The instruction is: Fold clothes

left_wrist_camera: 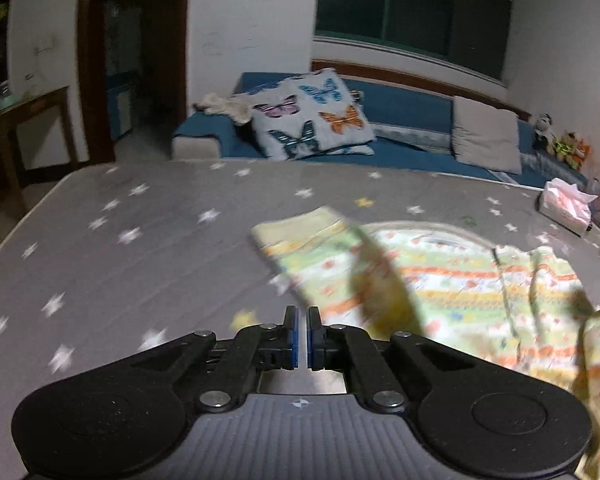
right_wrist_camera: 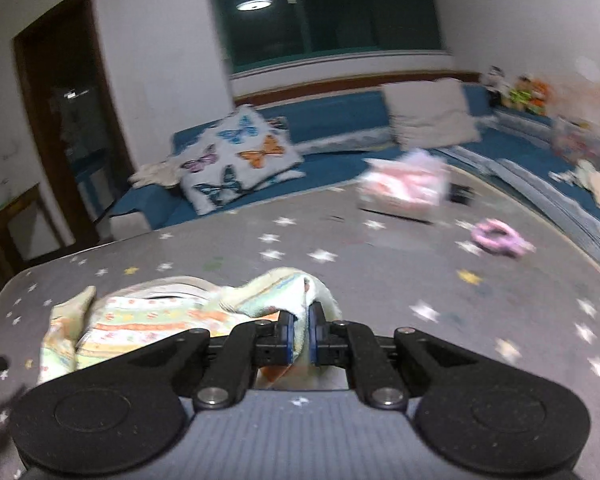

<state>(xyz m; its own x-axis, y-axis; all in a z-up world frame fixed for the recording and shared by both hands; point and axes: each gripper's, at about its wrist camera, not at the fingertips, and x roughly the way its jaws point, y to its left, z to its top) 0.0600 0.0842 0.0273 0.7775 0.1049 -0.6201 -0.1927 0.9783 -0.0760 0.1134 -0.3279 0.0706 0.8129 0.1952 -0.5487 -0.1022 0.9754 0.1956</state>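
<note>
Right wrist view, right hand-held gripper [right_wrist_camera: 302,320] pinching striped garment [right_wrist_camera: 148,320], fabric trailing left.

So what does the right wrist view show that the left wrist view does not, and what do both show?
Only the right wrist view shows the right gripper shut on the striped garment, and a pink ring. Only the left wrist view shows the left gripper, shut with nothing between its pads. Both show the garment, the starred grey cover, the butterfly pillow and the tissue box.
</note>
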